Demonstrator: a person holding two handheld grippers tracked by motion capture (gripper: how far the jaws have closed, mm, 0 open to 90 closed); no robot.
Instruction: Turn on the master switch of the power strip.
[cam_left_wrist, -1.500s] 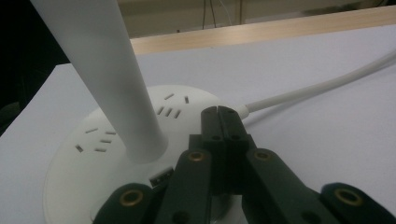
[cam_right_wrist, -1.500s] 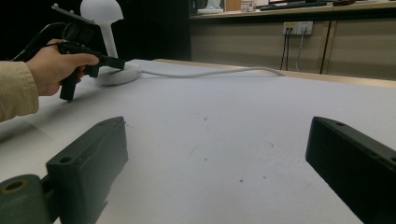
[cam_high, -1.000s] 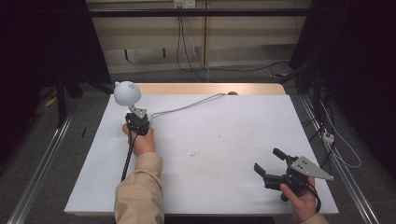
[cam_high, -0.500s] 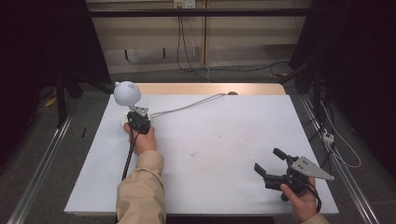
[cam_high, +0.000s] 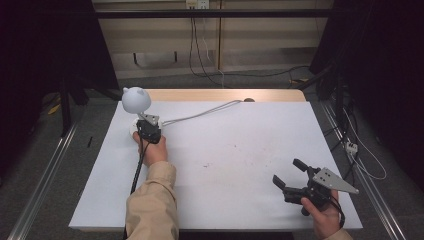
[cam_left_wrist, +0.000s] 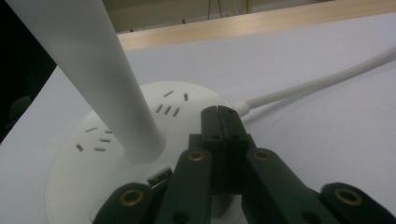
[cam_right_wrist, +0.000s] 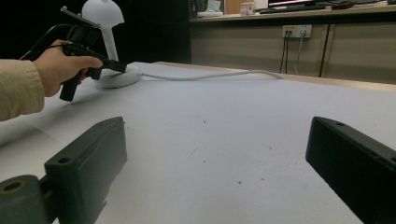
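Observation:
A white desk lamp with a round head (cam_high: 136, 100) stands at the table's far left on a round base (cam_left_wrist: 93, 154) with socket slots and a USB port. Its stem (cam_left_wrist: 93, 70) rises from the middle of the base. My left gripper (cam_left_wrist: 218, 114) is shut, jaws pressed together with nothing between them, and its tips rest on the top of the base beside the stem. From above, the left gripper (cam_high: 146, 125) lies just in front of the lamp. My right gripper (cam_high: 287, 171) hovers open near the front right corner, holding nothing (cam_right_wrist: 219, 140).
The lamp's white cable (cam_high: 200, 116) runs from the base across the white table (cam_high: 240, 150) to the far edge, where a wooden strip (cam_high: 225, 95) lies. Metal rails (cam_high: 45, 175) flank the table. Cables and a wall socket sit beyond.

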